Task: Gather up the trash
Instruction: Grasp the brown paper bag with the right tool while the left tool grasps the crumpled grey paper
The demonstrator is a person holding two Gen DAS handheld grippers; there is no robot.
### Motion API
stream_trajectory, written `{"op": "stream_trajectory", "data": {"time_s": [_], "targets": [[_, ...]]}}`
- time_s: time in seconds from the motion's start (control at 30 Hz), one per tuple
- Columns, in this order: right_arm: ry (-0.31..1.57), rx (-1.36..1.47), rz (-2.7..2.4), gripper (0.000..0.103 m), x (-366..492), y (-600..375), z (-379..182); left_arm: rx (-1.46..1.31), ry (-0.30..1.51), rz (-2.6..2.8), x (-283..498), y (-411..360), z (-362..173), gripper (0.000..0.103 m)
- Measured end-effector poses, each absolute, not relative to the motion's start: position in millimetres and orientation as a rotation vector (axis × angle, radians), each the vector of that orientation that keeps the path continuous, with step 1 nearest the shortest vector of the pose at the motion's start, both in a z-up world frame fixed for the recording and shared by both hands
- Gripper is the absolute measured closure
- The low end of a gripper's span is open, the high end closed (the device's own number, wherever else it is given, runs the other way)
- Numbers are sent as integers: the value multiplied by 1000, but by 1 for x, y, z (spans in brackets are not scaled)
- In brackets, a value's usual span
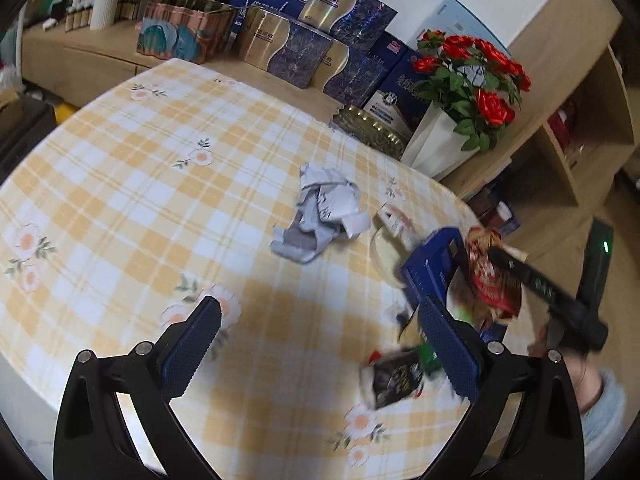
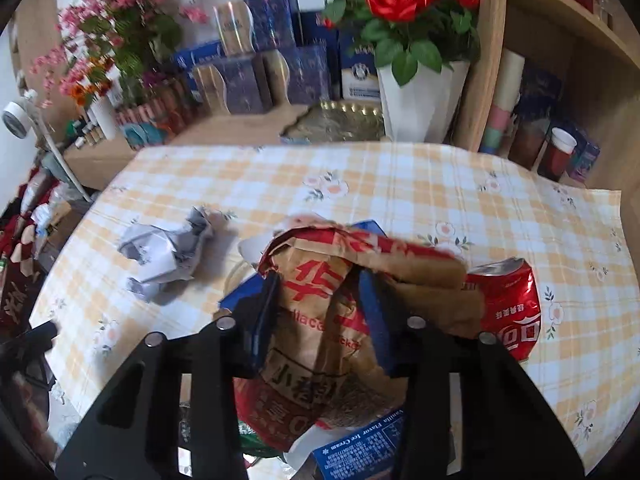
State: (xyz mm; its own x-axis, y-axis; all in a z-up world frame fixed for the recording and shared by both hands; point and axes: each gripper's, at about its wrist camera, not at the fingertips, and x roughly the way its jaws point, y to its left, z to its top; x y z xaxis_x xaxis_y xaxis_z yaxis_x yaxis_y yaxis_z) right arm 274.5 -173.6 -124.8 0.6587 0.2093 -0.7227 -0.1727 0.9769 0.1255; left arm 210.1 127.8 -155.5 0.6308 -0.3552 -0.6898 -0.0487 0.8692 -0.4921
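The right hand-held gripper (image 2: 320, 300) is clenched on a brown paper bag (image 2: 320, 320), picking it up. The left hand-held gripper (image 1: 320, 340) is released and holds nothing. Crumpled white paper (image 1: 326, 208) lies on the desk (image 1: 120, 200) at 12 o'clock from it. Next, I think, the left should reach for this paper.

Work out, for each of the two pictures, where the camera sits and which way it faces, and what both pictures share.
Left wrist: on the left gripper, tilted down over the checked tablecloth; its open fingers, the right gripper and a sleeve show.
Right wrist: on the right gripper, facing down and toward the shelves; its fingers pinch a brown paper bag beside a crushed red can.
Shared: crumpled white paper, rose vase, the bag.
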Motion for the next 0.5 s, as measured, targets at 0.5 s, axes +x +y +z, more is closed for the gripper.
{"op": "stream_trajectory", "data": {"time_s": [0.5], "targets": [[683,96,231,64,226,-197,-97,-744,968,-139,344,131,-206,40]]}}
